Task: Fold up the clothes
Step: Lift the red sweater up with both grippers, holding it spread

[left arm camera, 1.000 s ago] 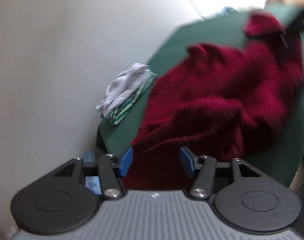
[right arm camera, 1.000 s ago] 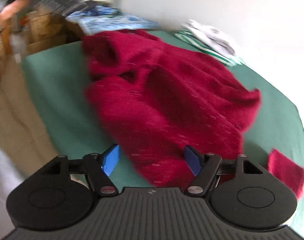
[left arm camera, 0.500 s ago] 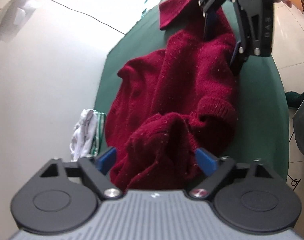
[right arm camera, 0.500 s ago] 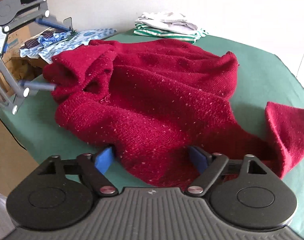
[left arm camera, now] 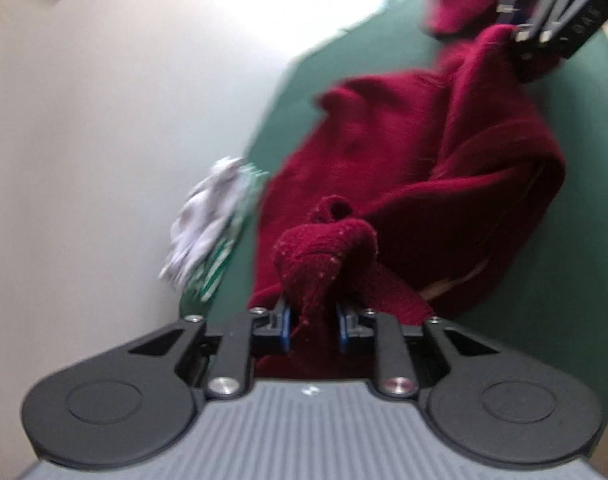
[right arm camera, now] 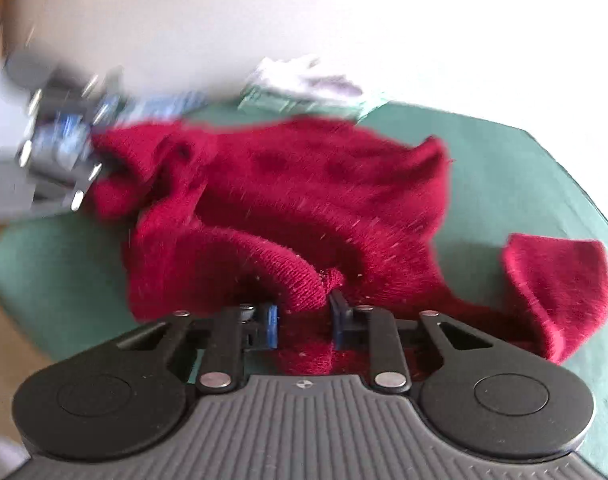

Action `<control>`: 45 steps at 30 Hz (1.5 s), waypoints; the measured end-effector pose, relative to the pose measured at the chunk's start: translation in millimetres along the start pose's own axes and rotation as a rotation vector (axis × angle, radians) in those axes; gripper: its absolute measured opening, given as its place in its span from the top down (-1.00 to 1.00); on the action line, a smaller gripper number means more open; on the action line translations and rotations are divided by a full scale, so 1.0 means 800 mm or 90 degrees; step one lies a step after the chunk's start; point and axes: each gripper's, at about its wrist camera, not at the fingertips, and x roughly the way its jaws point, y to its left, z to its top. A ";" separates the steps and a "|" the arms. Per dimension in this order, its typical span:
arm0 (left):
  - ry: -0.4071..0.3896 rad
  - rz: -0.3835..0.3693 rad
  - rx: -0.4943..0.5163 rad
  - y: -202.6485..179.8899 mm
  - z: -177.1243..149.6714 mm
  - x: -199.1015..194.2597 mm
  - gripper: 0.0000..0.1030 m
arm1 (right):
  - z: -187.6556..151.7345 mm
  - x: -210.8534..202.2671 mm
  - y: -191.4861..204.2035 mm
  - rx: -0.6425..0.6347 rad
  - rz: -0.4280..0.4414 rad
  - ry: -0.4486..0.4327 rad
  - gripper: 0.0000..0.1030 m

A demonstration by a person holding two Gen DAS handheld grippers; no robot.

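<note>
A dark red knitted sweater (left arm camera: 443,168) lies crumpled on the green table (left arm camera: 583,208). My left gripper (left arm camera: 313,326) is shut on a bunched fold of the red sweater, which bulges just above its blue pads. In the right wrist view the red sweater (right arm camera: 304,184) spreads across the table, one sleeve (right arm camera: 559,288) lying off to the right. My right gripper (right arm camera: 303,320) is shut on a ribbed edge of it. Each gripper shows blurred in the other's view: the right gripper (left arm camera: 543,12) at the top right, the left gripper (right arm camera: 52,152) at the far left.
A folded pile of white and green-striped clothes (left arm camera: 208,236) sits against the pale wall (left arm camera: 104,120) at the table's far side, also seen as the folded pile (right arm camera: 307,84). Blue patterned fabric (right arm camera: 164,102) lies behind the sweater. The green table (right arm camera: 523,176) drops off at its edges.
Both grippers were open around the sweater half a second ago; now both have shut on folds of it. Both views are blurred by motion.
</note>
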 end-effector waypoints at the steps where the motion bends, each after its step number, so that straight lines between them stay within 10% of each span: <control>1: -0.002 0.006 -0.055 0.017 -0.001 -0.007 0.55 | 0.008 -0.013 -0.009 0.021 -0.012 -0.026 0.54; 7: -0.056 0.018 -0.345 0.093 -0.007 -0.034 0.66 | 0.068 -0.094 -0.067 0.144 -0.066 -0.196 0.54; 11: -0.129 0.108 -0.394 0.100 0.020 -0.075 0.68 | 0.105 -0.137 -0.080 0.179 -0.080 -0.302 0.54; 28: -0.420 0.199 -0.403 0.235 0.124 -0.284 0.70 | 0.235 -0.332 -0.093 0.140 -0.043 -0.582 0.53; 37: -0.321 0.171 -0.458 0.314 0.184 -0.263 0.52 | 0.324 -0.337 -0.134 0.164 -0.012 -0.517 0.52; 45: -0.071 0.071 -0.557 0.284 0.180 -0.013 0.53 | 0.328 -0.129 -0.201 0.187 -0.010 -0.279 0.52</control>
